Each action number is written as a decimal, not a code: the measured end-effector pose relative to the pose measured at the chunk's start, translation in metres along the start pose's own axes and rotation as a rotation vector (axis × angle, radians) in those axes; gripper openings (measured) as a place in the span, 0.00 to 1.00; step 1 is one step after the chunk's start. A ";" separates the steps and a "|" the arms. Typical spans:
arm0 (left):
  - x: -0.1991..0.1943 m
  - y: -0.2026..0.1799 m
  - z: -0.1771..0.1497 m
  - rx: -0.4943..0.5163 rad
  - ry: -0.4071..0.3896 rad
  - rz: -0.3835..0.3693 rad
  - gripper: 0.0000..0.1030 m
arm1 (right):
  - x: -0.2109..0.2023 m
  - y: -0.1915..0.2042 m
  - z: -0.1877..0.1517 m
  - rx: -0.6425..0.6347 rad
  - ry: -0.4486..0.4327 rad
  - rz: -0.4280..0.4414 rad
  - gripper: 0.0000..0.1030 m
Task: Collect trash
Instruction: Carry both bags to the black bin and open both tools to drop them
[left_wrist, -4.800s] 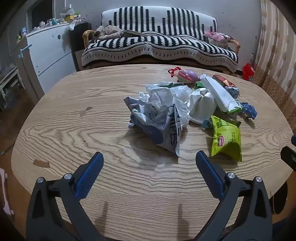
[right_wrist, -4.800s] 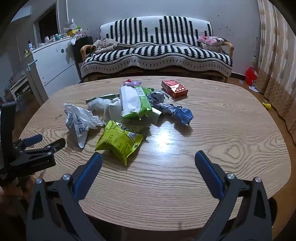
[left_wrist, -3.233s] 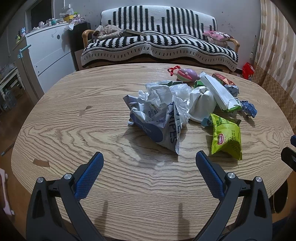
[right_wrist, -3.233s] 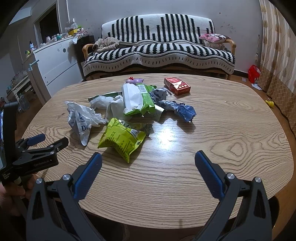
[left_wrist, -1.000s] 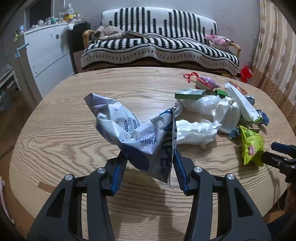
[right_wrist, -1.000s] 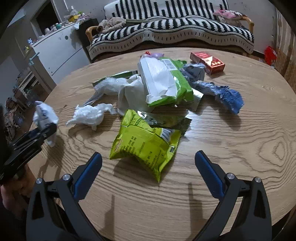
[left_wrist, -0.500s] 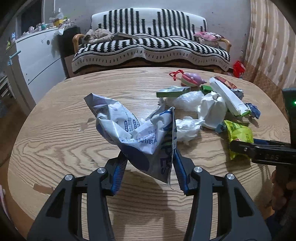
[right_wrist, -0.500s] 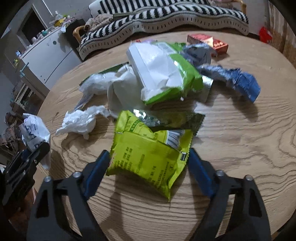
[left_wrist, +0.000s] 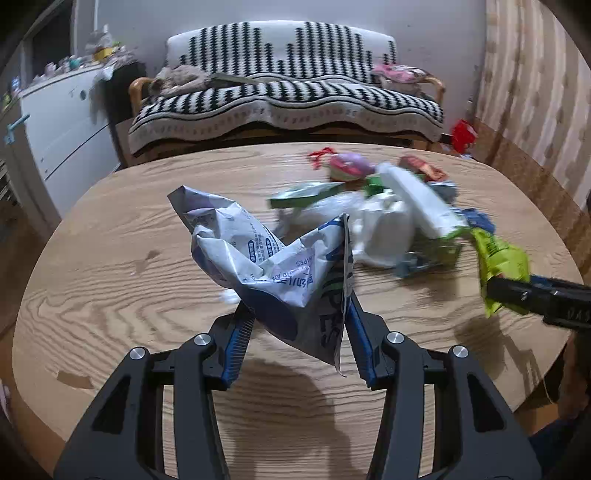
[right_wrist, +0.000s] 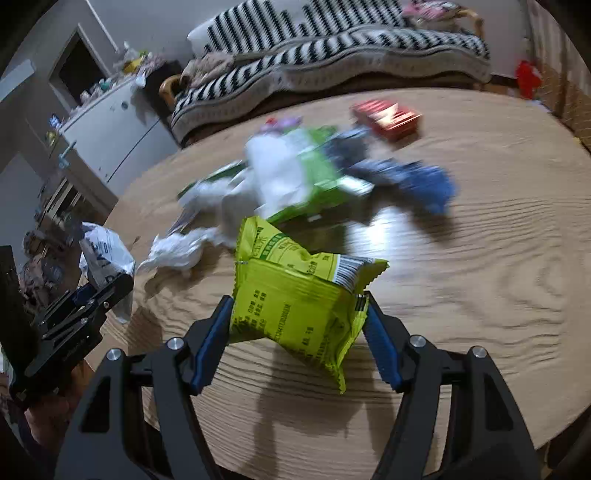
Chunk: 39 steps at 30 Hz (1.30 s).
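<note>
My left gripper (left_wrist: 297, 321) is shut on a crumpled white and blue wipes bag (left_wrist: 269, 258), held above the round wooden table (left_wrist: 110, 258). In the right wrist view the same bag (right_wrist: 105, 254) shows at the left edge. The jaws of my right gripper (right_wrist: 297, 310) are closing, and their blue pads press both sides of a yellow-green snack bag (right_wrist: 295, 291), which hangs clear of the tabletop. That bag (left_wrist: 498, 258) also appears at the right in the left wrist view. The rest of the trash lies in a blurred heap beyond both grippers.
The heap holds a white and green wipes pack (right_wrist: 291, 173), a blue wrapper (right_wrist: 424, 181), a red box (right_wrist: 388, 114) and a crumpled tissue (right_wrist: 177, 251). A striped sofa (left_wrist: 288, 96) stands behind the table, a white cabinet (left_wrist: 62, 122) at the left.
My right gripper went from wide open over the snack bag to gripping it, and lifted it off the table. The left gripper kept hold of the wipes bag and shifted sideways.
</note>
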<state>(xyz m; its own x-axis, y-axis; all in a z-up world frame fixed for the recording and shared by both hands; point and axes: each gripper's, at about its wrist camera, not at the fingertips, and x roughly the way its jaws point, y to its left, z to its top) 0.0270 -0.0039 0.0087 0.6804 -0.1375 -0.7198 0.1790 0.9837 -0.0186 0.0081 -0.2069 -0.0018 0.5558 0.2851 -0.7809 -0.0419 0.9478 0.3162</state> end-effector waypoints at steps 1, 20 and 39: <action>-0.001 -0.007 0.000 0.009 -0.002 -0.010 0.46 | -0.010 -0.011 0.000 0.012 -0.017 -0.013 0.65; -0.013 -0.322 -0.007 0.374 0.010 -0.455 0.46 | -0.216 -0.272 -0.104 0.313 -0.255 -0.453 0.66; -0.014 -0.531 -0.101 0.638 0.157 -0.723 0.46 | -0.288 -0.442 -0.230 0.717 -0.118 -0.613 0.67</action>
<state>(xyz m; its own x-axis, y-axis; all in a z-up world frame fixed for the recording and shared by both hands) -0.1493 -0.5131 -0.0418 0.1606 -0.6205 -0.7676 0.8985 0.4138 -0.1465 -0.3246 -0.6746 -0.0406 0.3934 -0.2865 -0.8736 0.7827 0.6029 0.1547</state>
